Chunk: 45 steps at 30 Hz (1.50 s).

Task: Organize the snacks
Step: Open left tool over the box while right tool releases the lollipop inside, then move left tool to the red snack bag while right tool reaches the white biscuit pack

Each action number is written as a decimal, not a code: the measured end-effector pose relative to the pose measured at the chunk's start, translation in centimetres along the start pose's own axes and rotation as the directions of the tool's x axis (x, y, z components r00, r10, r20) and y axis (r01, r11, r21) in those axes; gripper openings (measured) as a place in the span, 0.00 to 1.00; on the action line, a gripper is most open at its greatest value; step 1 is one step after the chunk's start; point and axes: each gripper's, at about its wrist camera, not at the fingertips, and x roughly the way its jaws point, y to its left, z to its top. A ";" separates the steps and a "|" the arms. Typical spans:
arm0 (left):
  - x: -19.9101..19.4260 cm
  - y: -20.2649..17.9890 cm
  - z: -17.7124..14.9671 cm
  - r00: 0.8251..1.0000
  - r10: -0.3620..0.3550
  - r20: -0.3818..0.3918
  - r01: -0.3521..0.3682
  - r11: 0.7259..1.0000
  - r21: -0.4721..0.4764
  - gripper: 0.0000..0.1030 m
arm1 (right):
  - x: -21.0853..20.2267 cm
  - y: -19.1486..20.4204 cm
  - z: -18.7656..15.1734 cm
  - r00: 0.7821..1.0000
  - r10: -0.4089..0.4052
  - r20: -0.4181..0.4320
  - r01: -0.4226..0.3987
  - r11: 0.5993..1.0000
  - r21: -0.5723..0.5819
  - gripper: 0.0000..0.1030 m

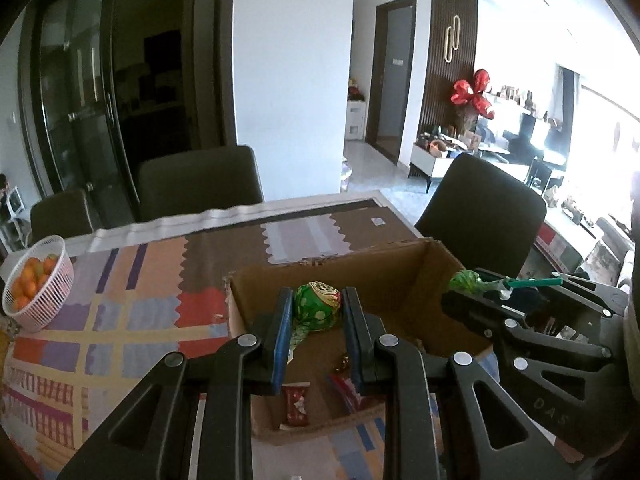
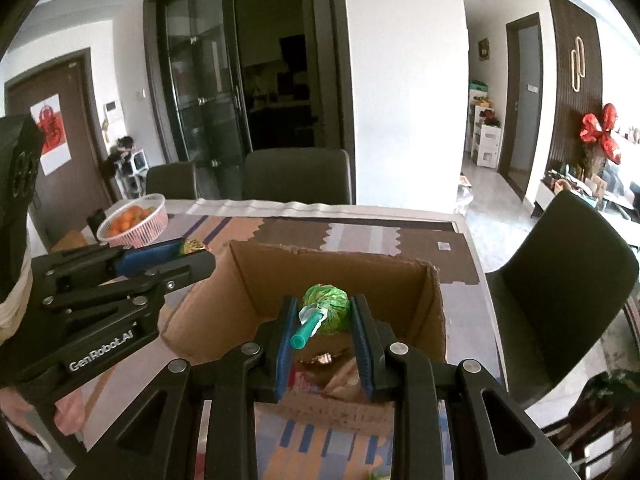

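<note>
The cardboard box (image 2: 344,280) sits open on the patterned table (image 1: 120,320), ready for snacks. My left gripper (image 1: 316,312) clamps a green-wrapped lollipop (image 1: 318,306) over it; my right gripper (image 2: 324,316) pinches another lollipop (image 2: 326,308) (stick toward me). The left gripper's side reads "GenRobot.AI".

A white basket (image 1: 38,280) of oranges (image 1: 30,280) sits on the patterned tabletop (image 1: 132,280), at its far left corner. Three dark chairs (image 2: 298,176) stand around the tabletop's far and right edges. Beyond the tabletop to the right, a red foil balloon (image 1: 474,94) hangs against the slatted wall.
</note>
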 end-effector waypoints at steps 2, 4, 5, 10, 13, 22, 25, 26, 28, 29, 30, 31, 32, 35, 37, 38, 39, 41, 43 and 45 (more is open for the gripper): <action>1.0 0.0 0.2 1.000 0.000 -0.024 0.000 1.000 0.000 0.24 | 0.7 -0.1 0.2 1.000 -0.002 -0.013 0.002 1.000 -0.006 0.27; 1.6 -0.1 0.1 0.999 0.012 -0.031 -0.011 1.000 0.011 0.25 | 1.5 -0.4 0.4 1.000 -0.005 -0.030 0.005 1.000 -0.010 0.27; 1.6 -0.1 0.1 0.999 0.018 -0.028 -0.017 1.000 0.013 0.32 | 1.8 -0.5 0.5 0.999 -0.008 -0.036 0.007 1.000 -0.011 0.27; 0.5 0.2 -0.6 0.997 0.073 0.002 -0.073 0.997 0.020 0.50 | 2.6 -1.2 0.2 0.998 -0.045 -0.048 0.045 0.999 0.008 0.54; -0.6 0.6 -1.3 0.997 0.083 0.008 -0.083 0.996 0.010 0.52 | 1.8 -1.4 -0.5 0.997 -0.064 -0.043 0.064 0.998 0.012 0.54; -4.8 0.2 -4.6 0.989 0.143 0.035 -0.144 0.989 0.026 0.56 | -1.9 -0.3 -2.6 0.997 -0.081 -0.008 0.081 0.997 -0.005 0.66; -5.9 0.1 -5.8 0.986 0.159 0.040 -0.160 0.987 0.026 0.57 | -3.0 0.0 -3.3 0.994 -0.109 0.004 0.109 0.994 -0.015 0.67; -6.1 0.0 -6.1 0.986 0.160 0.039 -0.161 0.987 0.025 0.59 | -3.3 0.0 -3.6 0.993 -0.115 0.008 0.115 0.993 -0.015 0.68; -6.6 -0.1 -6.7 0.986 0.161 0.036 -0.162 0.987 0.014 0.60 | -4.0 0.0 -4.0 0.991 -0.135 0.008 0.135 0.991 -0.014 0.72; -6.8 -0.2 -7.0 0.987 0.159 0.033 -0.159 0.987 0.011 0.60 | -4.2 0.0 -4.2 0.990 -0.144 0.009 0.144 0.990 -0.012 0.72; -7.2 -0.3 -7.3 0.987 0.154 0.033 -0.155 0.988 0.012 0.61 | -4.5 -0.1 -4.5 0.988 -0.152 0.012 0.152 0.988 -0.009 0.72; -7.3 -0.3 -7.6 0.987 0.158 0.034 -0.158 0.987 0.013 0.61 | -4.8 -0.1 -4.8 0.987 -0.161 0.013 0.161 0.987 -0.005 0.72; -7.6 -0.4 -7.8 0.985 0.169 0.036 -0.169 0.985 0.017 0.62 | -5.0 -0.2 -5.1 0.986 -0.168 0.014 0.168 0.986 0.000 0.72; -7.7 -0.5 -8.7 0.979 0.199 0.037 -0.200 0.979 0.038 0.65 | -5.6 -0.2 -6.0 0.983 -0.184 0.019 0.184 0.983 0.010 0.73; -7.5 -0.4 -9.3 0.978 0.207 0.021 -0.208 0.977 0.039 0.65 | -5.4 -0.5 -6.5 0.979 -0.202 0.003 0.202 0.979 0.016 0.74; -7.2 -0.4 -9.5 0.978 0.210 0.011 -0.210 0.977 0.041 0.65 | -5.2 -0.7 -6.7 0.978 -0.209 -0.011 0.209 0.978 0.021 0.74; -7.0 -0.4 -9.9 0.976 0.218 0.000 -0.218 0.975 0.042 0.65 | -4.9 -1.0 -7.1 0.976 -0.215 -0.031 0.216 0.976 0.031 0.74; -6.6 -0.4 -10.7 0.974 0.226 -0.020 -0.225 0.973 0.042 0.65 | -4.4 -1.4 -7.6 0.971 -0.232 -0.065 0.235 0.971 0.049 0.74; -6.1 -0.5 -11.6 0.973 0.226 -0.044 -0.224 0.974 0.044 0.65 | -3.9 -2.1 -8.3 0.966 -0.242 -0.096 0.249 0.966 0.068 0.74; -5.8 -0.6 -12.4 0.973 0.220 -0.064 -0.218 0.975 0.043 0.65 | -3.6 -2.4 -9.1 0.961 -0.247 -0.124 0.257 0.963 0.075 0.74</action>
